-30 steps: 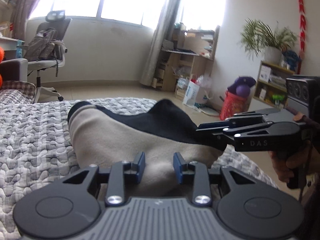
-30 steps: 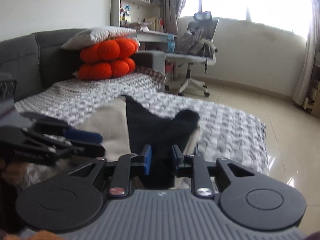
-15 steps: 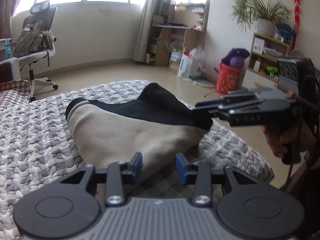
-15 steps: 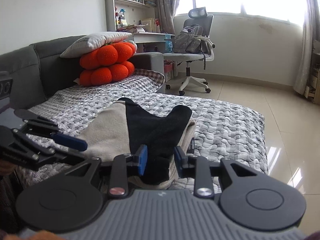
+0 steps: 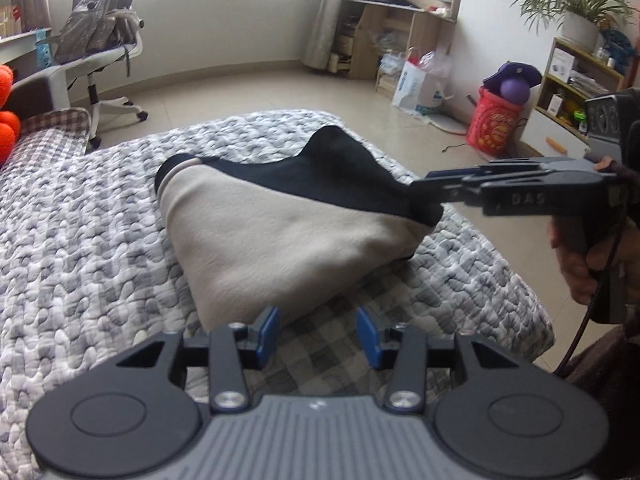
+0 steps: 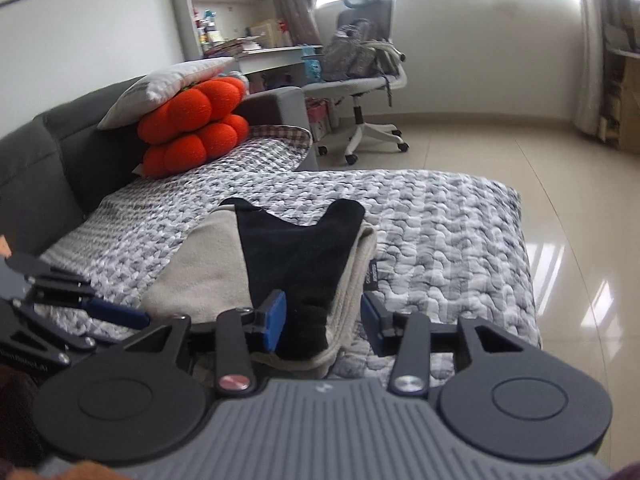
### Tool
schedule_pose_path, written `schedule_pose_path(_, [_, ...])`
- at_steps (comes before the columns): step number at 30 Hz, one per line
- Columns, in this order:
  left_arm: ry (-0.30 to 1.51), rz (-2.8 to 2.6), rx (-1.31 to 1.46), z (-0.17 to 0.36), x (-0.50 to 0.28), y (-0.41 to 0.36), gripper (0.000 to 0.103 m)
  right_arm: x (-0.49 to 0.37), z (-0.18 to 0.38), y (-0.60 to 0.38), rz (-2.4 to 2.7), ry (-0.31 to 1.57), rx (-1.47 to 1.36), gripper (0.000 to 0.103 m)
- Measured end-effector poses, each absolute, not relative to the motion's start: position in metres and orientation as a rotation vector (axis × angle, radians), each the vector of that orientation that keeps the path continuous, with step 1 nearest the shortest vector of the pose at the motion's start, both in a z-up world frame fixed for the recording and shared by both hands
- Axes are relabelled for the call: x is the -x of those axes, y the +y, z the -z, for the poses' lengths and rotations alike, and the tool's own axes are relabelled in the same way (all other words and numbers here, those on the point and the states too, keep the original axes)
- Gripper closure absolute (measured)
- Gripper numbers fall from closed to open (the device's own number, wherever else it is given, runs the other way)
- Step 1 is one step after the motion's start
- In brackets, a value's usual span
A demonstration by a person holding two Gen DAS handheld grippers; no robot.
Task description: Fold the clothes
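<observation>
Left hand-held gripper hovers low at the near edge of the folded garment, fingers spread, nothing between the blue pads. Right hand-held gripper also spread; the garment's near corner lies in the gap between its pads, apparently not pinched. From the left wrist view the right tool's tip sits at that same black corner; its own opening cannot be read from that side angle.

Garment: beige fleece with a black panel, lying as a compact folded bundle on the grey-and-white quilted bed cover, toward the side by the floor. Black layer uppermost on the right half, beige edges stacked beneath, visible in the right wrist view.

Judgement: both tools sit at adjacent near corners, likely so the bundle can be taken at two points and kept square. Fold looks largely done. Risk: stacked fleece layers may slip apart if only the top one is caught.

Orange cushions on sofa, well apart.
</observation>
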State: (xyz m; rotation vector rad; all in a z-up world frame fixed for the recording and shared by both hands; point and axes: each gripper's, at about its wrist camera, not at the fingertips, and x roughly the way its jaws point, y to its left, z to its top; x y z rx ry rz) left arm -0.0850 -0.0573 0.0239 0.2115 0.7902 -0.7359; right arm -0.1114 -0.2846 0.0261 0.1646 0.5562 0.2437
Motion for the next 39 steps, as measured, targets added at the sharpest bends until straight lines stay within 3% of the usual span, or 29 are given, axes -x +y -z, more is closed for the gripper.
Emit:
schedule_pose_path(12, [0.774,0.754,-0.085,-0.059,0.052,-0.034,0.058,0.098,-0.033,-0.298,-0.213,0.541,-0.298,0.057])
schedule_pose_path(17, [0.835,0.679,-0.048,-0.049,0.020,-0.039,0.060,0.080,-0.032,-0.297,-0.207,0.550,-0.359,0.057])
schedule_pose_path(24, [0.780,0.615,0.058,-0.033,-0.006,-0.039,0.067,0.053,-0.031,-0.286,-0.205,0.548,-0.328,0.057])
schedule_pose_path(39, [0.797,0.513,0.276,-0.007,-0.055,-0.023,0.067,0.022,-0.009,-0.319,-0.098,0.578,-0.484,0.057])
